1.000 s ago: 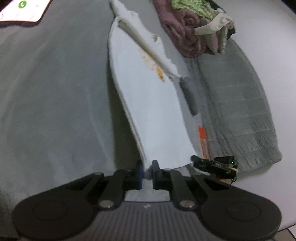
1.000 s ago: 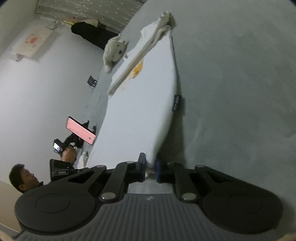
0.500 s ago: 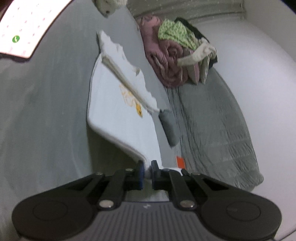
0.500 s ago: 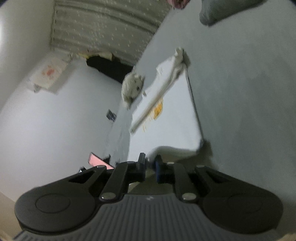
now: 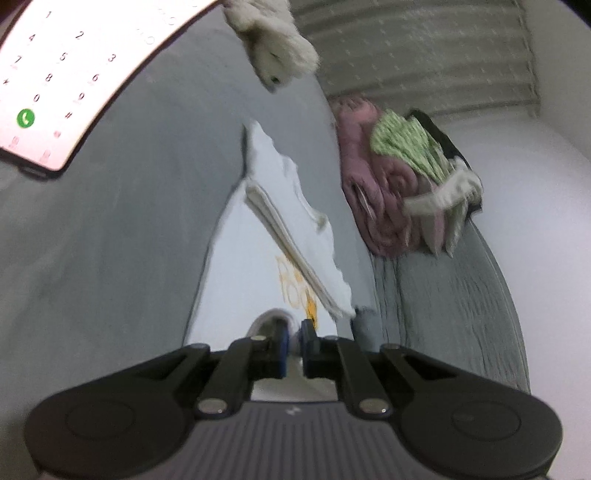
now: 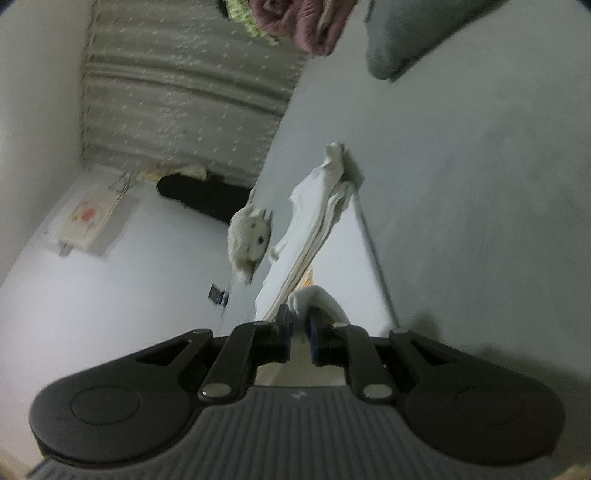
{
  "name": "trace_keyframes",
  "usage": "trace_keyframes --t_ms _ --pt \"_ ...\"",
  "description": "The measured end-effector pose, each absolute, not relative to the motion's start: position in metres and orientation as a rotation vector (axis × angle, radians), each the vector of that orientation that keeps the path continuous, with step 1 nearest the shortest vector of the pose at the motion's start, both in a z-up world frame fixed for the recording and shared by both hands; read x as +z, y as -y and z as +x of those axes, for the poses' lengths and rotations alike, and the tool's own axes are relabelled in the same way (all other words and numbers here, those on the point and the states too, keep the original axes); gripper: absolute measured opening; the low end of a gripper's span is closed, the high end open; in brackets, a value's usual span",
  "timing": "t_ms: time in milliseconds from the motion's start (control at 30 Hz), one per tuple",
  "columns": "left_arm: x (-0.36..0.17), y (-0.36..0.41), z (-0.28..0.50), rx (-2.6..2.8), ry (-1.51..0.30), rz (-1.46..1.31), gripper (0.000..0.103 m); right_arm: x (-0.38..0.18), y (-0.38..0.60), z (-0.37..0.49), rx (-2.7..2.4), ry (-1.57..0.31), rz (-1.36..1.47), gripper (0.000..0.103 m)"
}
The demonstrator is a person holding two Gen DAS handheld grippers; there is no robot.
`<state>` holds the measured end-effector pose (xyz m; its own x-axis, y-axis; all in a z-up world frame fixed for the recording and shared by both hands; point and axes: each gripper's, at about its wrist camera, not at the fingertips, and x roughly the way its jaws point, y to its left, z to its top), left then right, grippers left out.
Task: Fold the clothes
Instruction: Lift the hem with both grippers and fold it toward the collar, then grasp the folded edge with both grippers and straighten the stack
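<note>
in the left wrist view, the left gripper sits at the lower middle of the frame, its two fingers drawn close and pinching a raised fold of the white shirt. the shirt runs from the fingers up toward the middle of the frame, lying on the grey bed sheet. a folded-over strip of its cloth crosses it on a slant, with an orange print showing just beside that strip. in the upper left a lit phone screen shows a dial pad. a white plush toy lies at the top middle. to the right of the shirt is a heap of pink and green clothes, and below it a grey quilted blanket fills the right side.

in the right wrist view, the right gripper is at the lower middle, fingers pressed near together on a bunched edge of the white shirt. the shirt stretches from the fingers up to the middle of the frame, on the grey bed sheet that fills the right side. the plush toy is just left of the shirt. the pink clothes are at the top edge, and a patterned curtain fills the upper left.
</note>
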<state>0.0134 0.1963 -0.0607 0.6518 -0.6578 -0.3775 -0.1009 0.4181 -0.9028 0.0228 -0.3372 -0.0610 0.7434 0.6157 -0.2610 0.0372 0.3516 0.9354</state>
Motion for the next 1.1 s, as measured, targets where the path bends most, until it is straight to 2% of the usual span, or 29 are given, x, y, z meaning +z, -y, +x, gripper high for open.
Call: trace_keyframes --t_ms 467,533,600,800,967,1100 --pt "-0.081 -0.187 0.070 -0.223 -0.803 -1.059 0.008 -0.085 0.345 0.057 0.339 -0.652 1.271 0.018" --pt "-0.080 -0.187 0.074 -0.204 -0.792 -1.043 0.014 -0.083 0.349 0.059 0.333 -0.620 1.275 0.026" --pt "-0.074 -0.187 0.075 -0.188 -0.753 -1.022 0.022 -0.080 0.356 0.058 0.312 -0.559 1.286 0.043" --pt "-0.056 -0.187 0.078 -0.146 -0.694 -0.877 0.036 -0.079 0.367 0.051 0.268 -0.514 1.300 0.043" --pt "-0.050 -0.174 0.079 -0.099 -0.697 -0.699 0.039 -0.071 0.356 0.052 0.237 -0.564 1.166 0.043" --pt "-0.047 -0.154 0.079 -0.099 -0.706 -0.538 0.041 -0.057 0.333 0.055 0.166 -0.602 0.917 0.043"
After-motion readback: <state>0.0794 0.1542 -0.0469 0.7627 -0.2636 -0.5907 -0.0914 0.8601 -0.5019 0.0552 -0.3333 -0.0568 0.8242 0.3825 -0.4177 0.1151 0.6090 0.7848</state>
